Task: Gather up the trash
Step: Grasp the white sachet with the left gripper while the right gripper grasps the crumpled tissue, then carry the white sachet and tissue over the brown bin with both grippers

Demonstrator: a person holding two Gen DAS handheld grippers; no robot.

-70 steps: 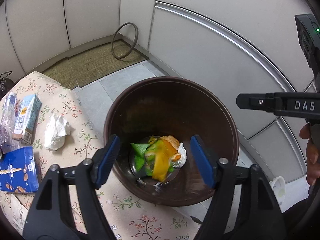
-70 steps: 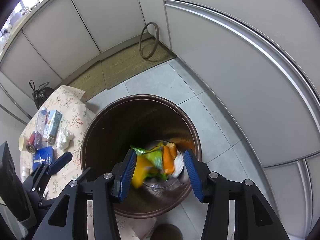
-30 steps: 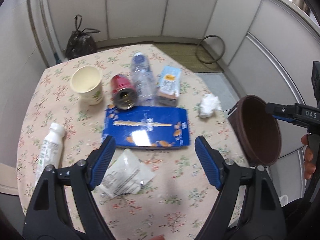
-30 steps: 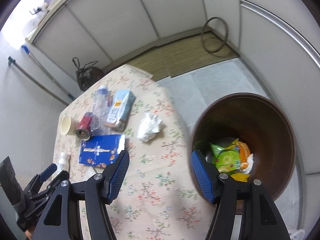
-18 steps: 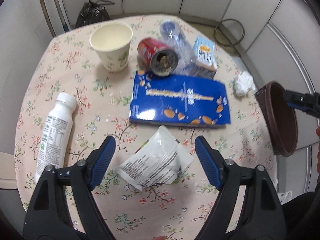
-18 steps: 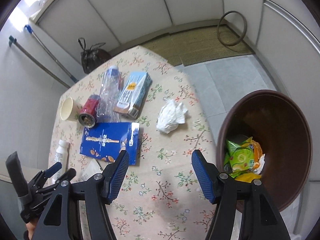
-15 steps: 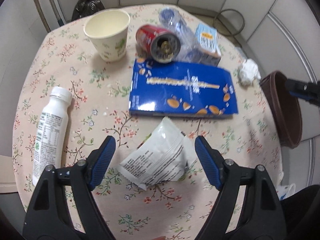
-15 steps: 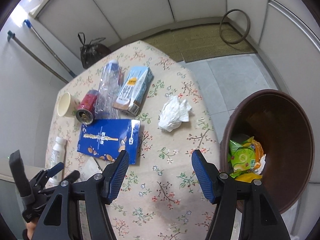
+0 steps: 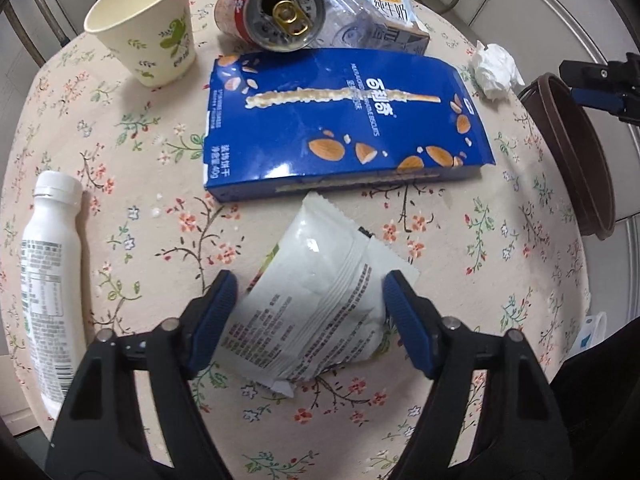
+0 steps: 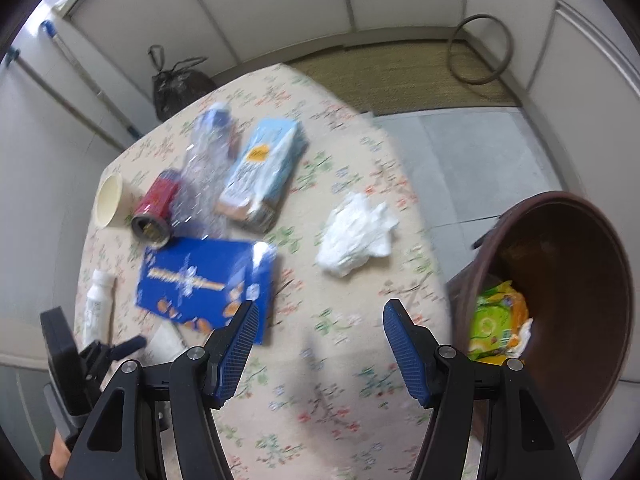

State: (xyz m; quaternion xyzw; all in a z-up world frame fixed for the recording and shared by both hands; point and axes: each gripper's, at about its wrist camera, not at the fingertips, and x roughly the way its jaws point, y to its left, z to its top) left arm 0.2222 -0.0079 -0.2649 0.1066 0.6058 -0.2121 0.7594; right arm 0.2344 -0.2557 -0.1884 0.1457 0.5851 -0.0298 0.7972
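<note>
home dining nook, floral-clothed table (image 9: 120,152), doormat (image 10: 400,76)

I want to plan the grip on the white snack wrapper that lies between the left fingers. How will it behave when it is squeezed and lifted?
The white wrapper looks thin and creased, so it will probably crumple as the closing left gripper squeezes it. It lies flat and looks empty, so likely very light. Its glossy film may slip between the fingers.

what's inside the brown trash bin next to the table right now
In the brown trash bin lie a green snack wrapper, an orange wrapper and some white paper. Whatever lies beneath them is covered, and the bin's near wall hides part of the bottom.
</note>
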